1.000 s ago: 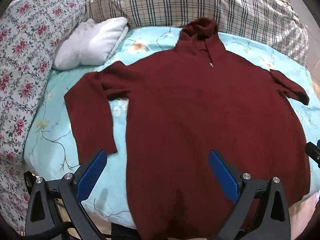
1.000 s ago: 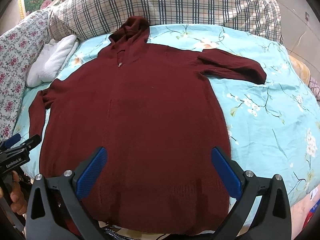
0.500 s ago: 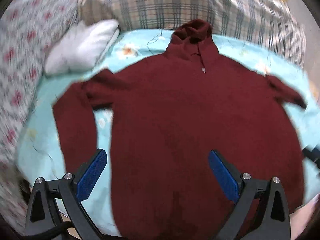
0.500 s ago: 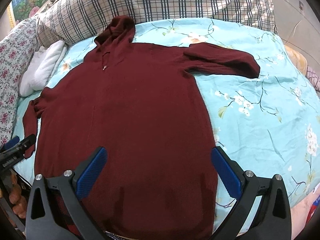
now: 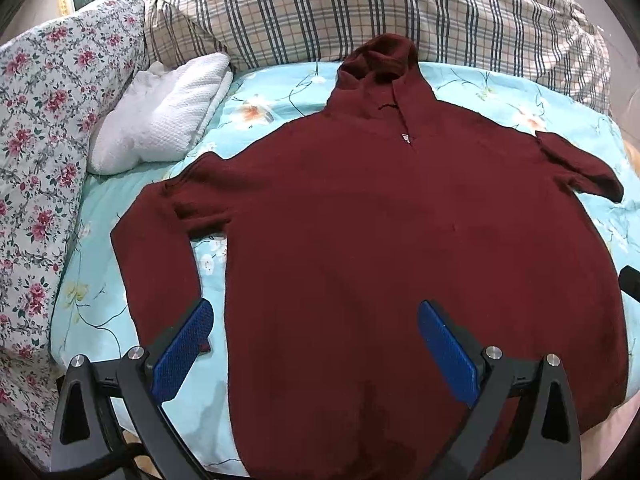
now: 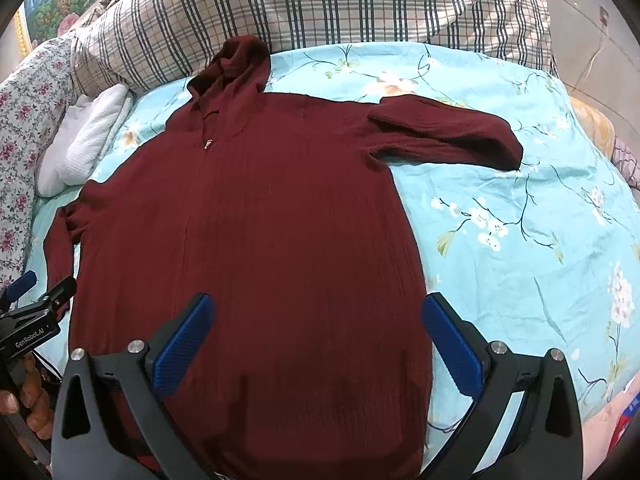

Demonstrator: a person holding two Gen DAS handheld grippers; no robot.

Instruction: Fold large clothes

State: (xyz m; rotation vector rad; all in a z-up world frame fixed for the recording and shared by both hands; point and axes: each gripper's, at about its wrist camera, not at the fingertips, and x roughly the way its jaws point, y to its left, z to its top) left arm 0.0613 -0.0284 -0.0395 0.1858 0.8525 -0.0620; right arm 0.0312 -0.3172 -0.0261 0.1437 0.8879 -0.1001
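Note:
A dark red hooded sweater [image 5: 400, 240] lies flat, front up, on the light blue flowered bed sheet [image 5: 92, 312], its hood toward the pillows. It also shows in the right wrist view [image 6: 260, 240]. Its left sleeve [image 5: 160, 272] runs down along the body; its right sleeve [image 6: 448, 136] is bent outward. My left gripper [image 5: 314, 332] is open and empty above the hem's left part. My right gripper [image 6: 318, 328] is open and empty above the hem's right part. The left gripper also shows at the left edge of the right wrist view [image 6: 32, 316].
A plaid quilt [image 5: 400, 12] is piled along the head of the bed. A white folded towel [image 5: 160, 116] lies beside the hood at the left. A flowered pillow [image 5: 36, 140] borders the left side. The bed's near edge lies under the grippers.
Both grippers have shifted slightly over the hem; the left view swung left and back, the right view drifted right. The sweater has not moved. Both grippers stay open.

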